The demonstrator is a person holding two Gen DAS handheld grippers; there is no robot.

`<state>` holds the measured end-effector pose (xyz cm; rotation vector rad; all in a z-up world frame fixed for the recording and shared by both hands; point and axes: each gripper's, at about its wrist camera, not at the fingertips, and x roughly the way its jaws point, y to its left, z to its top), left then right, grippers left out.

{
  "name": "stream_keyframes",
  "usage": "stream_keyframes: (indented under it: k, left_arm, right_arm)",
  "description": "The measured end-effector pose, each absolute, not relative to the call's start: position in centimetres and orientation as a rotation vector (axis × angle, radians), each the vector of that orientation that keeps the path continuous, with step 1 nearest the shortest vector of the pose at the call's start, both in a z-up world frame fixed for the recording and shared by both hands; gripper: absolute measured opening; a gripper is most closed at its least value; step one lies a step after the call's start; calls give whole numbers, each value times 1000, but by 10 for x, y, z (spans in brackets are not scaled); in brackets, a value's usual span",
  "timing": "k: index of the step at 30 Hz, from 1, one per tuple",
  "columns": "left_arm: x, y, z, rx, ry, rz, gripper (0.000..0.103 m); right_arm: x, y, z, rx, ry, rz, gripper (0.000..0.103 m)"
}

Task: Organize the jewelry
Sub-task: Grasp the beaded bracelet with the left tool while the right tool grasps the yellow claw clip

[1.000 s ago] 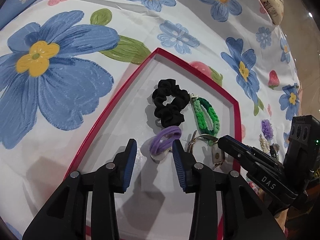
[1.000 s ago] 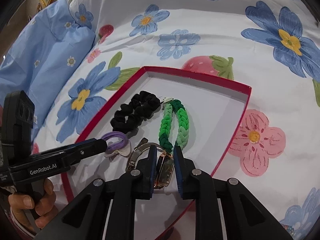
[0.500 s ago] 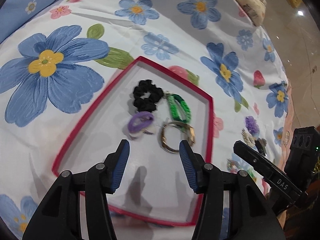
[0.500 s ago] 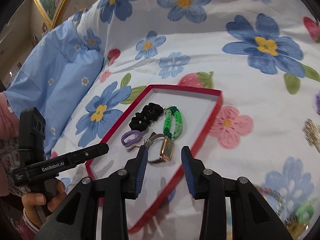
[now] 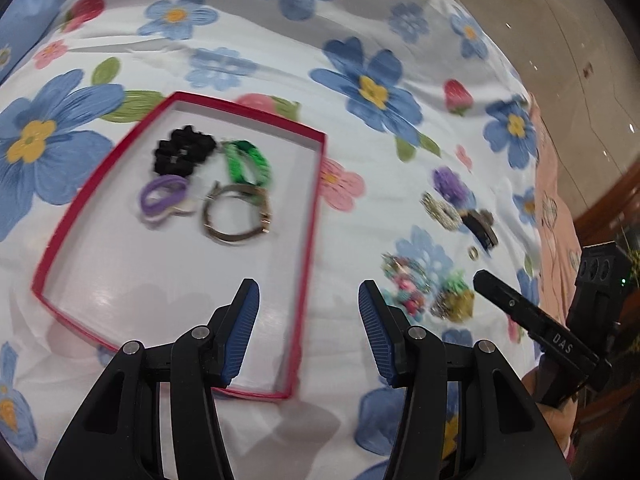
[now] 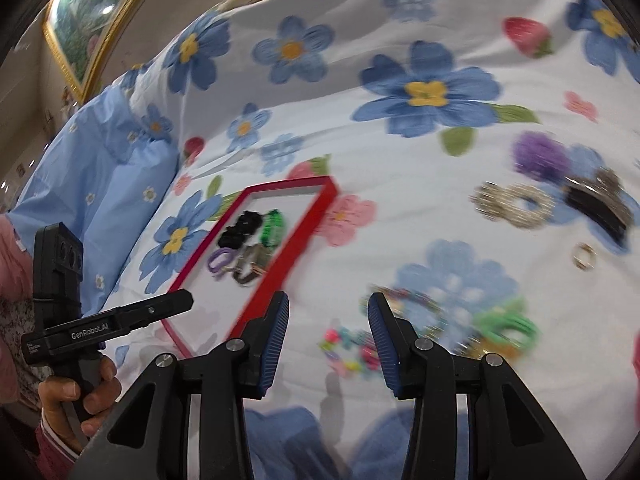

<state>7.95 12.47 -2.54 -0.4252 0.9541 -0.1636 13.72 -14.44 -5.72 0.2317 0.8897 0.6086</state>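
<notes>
Red-rimmed box (image 5: 308, 216) lies on the flowered bedspread (image 5: 280, 60), long axis running away from the cameras; landmark for all below. Inside, bunched at its far end: black scrunchie (image 5: 182, 154), green braided band (image 5: 248, 162), purple hair tie (image 5: 164, 196), watch (image 5: 236, 216). Near end of the box bare

Loose jewelry sits outside, to the right of the box's right wall, well apart from it: beaded bracelet (image 6: 352, 350) and green hair tie (image 6: 508, 326) nearest, silver ring-shaped piece (image 6: 512, 204), black claw clip (image 6: 600, 208), small ring (image 6: 584, 256) and purple scrunchie (image 6: 540, 156) farther right and back

Right gripper (image 6: 328, 332) jaws opening, nothing between them, hovering just right of the box's near corner with the beaded bracelet directly ahead. Left gripper (image 5: 308, 332) about half open, empty, straddling the box's right wall

Judgement: right hand is nearer the pile; next pick lies ahead and slightly right of it, then a carry leftward into the box
</notes>
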Motion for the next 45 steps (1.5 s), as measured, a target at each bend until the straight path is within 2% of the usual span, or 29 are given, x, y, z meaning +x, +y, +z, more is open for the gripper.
stream_keyframes:
  k: [14, 17, 22, 26, 41, 42, 43, 45]
  left_arm:
    - [83, 66, -30, -311, 1006, -257, 51]
    - [87, 51, -35, -263, 1033, -282, 51]
    - [95, 30, -43, -186, 1050, -307, 51]
    - [108, 22, -54, -154, 1076, -302, 51]
    - [137, 0, -86, -73, 1124, -352, 51]
    - [138, 0, -86, -75, 1123, -356, 49]
    - [139, 0, -87, -69, 1120, -358, 41]
    - [139, -1, -88, -51, 1119, -360, 32]
  right_arm:
    - [115, -225, -68, 284, 883, 476, 44]
    - [113, -232, -75, 290, 897, 463, 49]
    - [114, -231, -87, 279, 919, 460, 49]
    - [117, -226, -92, 253, 927, 461, 54]
    - [137, -209, -108, 191, 948, 457, 54]
    - [138, -209, -109, 190, 951, 454, 54]
    - [139, -208, -111, 189, 952, 450, 54]
    - [141, -207, -114, 181, 955, 439, 54]
